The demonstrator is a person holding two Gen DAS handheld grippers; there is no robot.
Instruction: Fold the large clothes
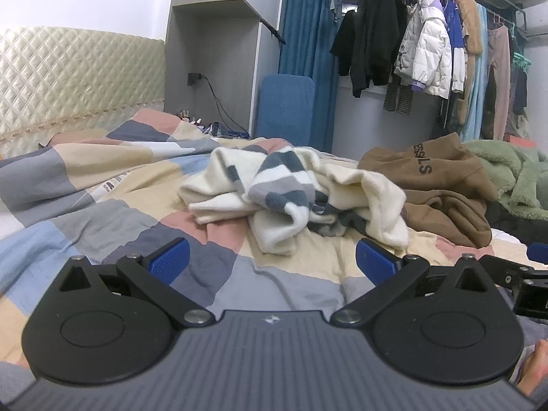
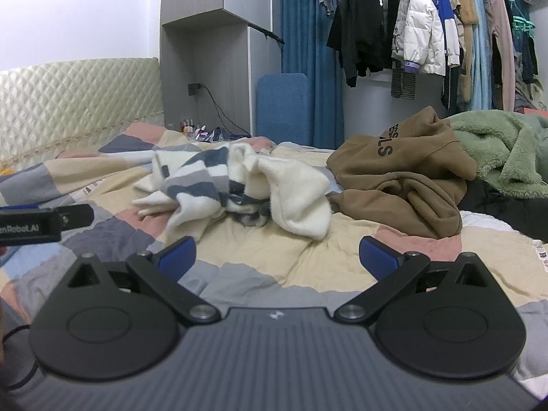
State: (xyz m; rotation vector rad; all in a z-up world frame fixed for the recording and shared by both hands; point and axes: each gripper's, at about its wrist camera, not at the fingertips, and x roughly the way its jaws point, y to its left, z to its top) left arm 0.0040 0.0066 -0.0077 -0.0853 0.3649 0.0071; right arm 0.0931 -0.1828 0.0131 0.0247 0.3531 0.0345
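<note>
Patchwork bedding [image 1: 102, 185] carries a crumpled striped sweater [image 1: 291, 188], brown hoodie [image 1: 441, 185] just beside it; left gripper [image 1: 272, 257] and right gripper [image 2: 277, 257] hover wide before the sweater, probably ready to spread it.

A home bedroom: bed under a rumpled patchwork quilt of pink, grey, blue and cream squares [image 1: 102, 198], backed by a cream diamond-quilted padded headboard [image 1: 75, 75]. Beyond, a crowded open clothes rail of hung coats and jackets [image 2: 428, 27], blue floor-length curtains [image 1: 304, 34], grey built-in cupboard [image 2: 205, 34].
</note>
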